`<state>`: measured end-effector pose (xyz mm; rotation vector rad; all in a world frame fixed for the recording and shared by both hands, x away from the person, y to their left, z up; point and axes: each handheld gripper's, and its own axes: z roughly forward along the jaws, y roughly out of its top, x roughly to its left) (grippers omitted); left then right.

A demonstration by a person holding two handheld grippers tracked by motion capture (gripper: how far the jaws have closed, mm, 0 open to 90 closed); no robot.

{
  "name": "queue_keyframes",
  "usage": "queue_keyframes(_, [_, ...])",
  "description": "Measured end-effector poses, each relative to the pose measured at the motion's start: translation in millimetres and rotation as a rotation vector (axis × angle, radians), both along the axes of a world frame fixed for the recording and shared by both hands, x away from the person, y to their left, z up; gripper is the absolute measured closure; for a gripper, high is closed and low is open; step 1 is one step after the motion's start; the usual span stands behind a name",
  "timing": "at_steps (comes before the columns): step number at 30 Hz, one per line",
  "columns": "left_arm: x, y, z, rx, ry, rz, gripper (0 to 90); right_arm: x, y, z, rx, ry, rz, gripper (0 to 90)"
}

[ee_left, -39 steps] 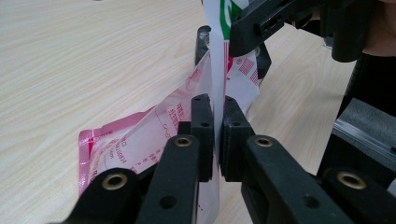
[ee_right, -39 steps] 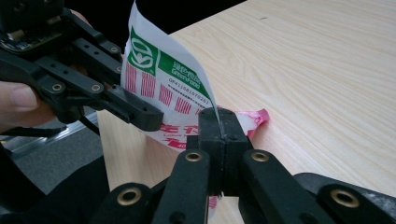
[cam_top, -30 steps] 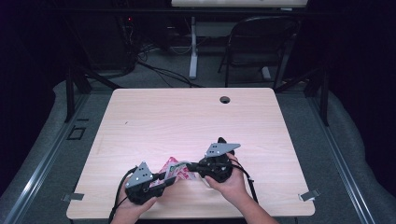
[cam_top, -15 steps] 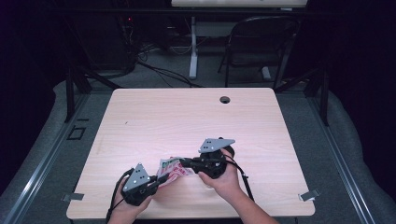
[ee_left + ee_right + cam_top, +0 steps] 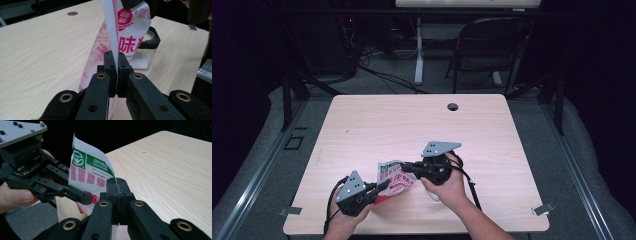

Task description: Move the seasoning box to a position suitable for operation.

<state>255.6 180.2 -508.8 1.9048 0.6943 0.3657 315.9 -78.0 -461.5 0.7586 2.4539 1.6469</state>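
Jaws of both the left gripper (image 5: 381,187) and right gripper (image 5: 404,166) are pinching shut on the thin, limp, slippery seasoning packet (image 5: 393,180) at its edges.

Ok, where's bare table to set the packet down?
The whole far half of the table, up to the round hole, is bare, and so is the right side. It is crowded near the front edge: both grippers, the packet and a jar.

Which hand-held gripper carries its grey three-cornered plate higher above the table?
The right hand-held gripper: its plate rides well above the table, while the left hand-held gripper sits low. Both pinch the red-and-white packet.
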Motion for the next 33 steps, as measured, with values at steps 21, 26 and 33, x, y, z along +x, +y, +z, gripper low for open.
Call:
queue_keyframes(21, [21.5, -6.1, -51.1, 0.080, 0.105, -0.001, 38.4, 0.5, -4.8, -4.2, -0.004, 0.004, 0.014, 90.0])
queue_keyframes(26, [21.6, -10.1, -59.0, 0.087, 0.117, 0.023, 36.3, -0.1, -6.3, -5.4, 0.001, 0.008, 0.011, 90.0])
queue_keyframes(33, [24.7, -11.8, -67.3, 0.082, 0.132, 0.052, 31.9, -0.5, -7.8, -6.0, 0.000, 0.009, 0.012, 90.0])
